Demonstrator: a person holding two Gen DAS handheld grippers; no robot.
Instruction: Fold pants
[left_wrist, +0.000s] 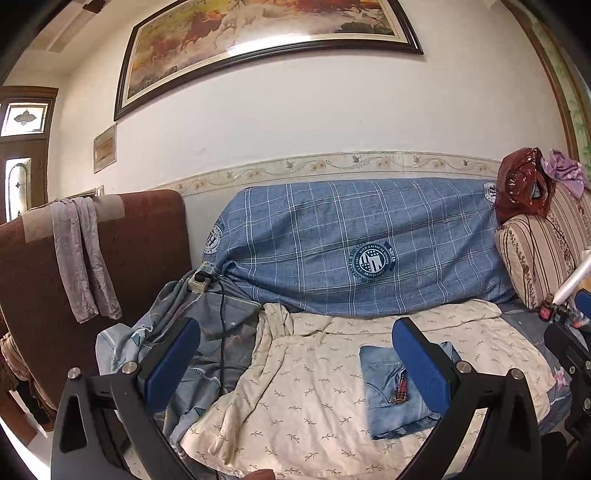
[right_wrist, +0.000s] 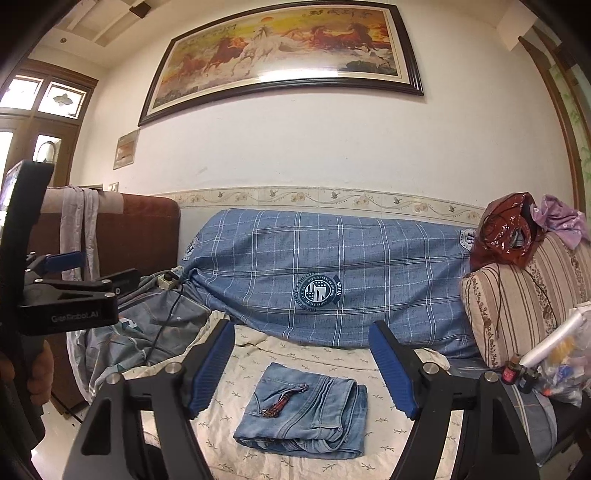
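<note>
The pants are light-blue jeans (right_wrist: 306, 413), folded into a small square bundle with a dark red trim strip on top. They lie on the cream leaf-print sheet (right_wrist: 236, 435). My right gripper (right_wrist: 303, 363) hangs open above and in front of the bundle, with nothing between its blue pads (right_wrist: 212, 365). In the left wrist view the same jeans (left_wrist: 391, 398) sit low on the right, partly behind that gripper's right finger. My left gripper (left_wrist: 295, 356) is open and empty, off to the left of the bundle. It also shows from the side (right_wrist: 110, 266) at the left edge, held by a hand.
A blue checked bolster (right_wrist: 332, 273) runs along the wall behind the sheet. A striped cushion (right_wrist: 517, 302) with a red plastic bag (right_wrist: 506, 232) stands at the right, above a bag of small items (right_wrist: 561, 365). A power strip (left_wrist: 199, 282) and its cable lie at the left beside a brown headboard (left_wrist: 140, 251).
</note>
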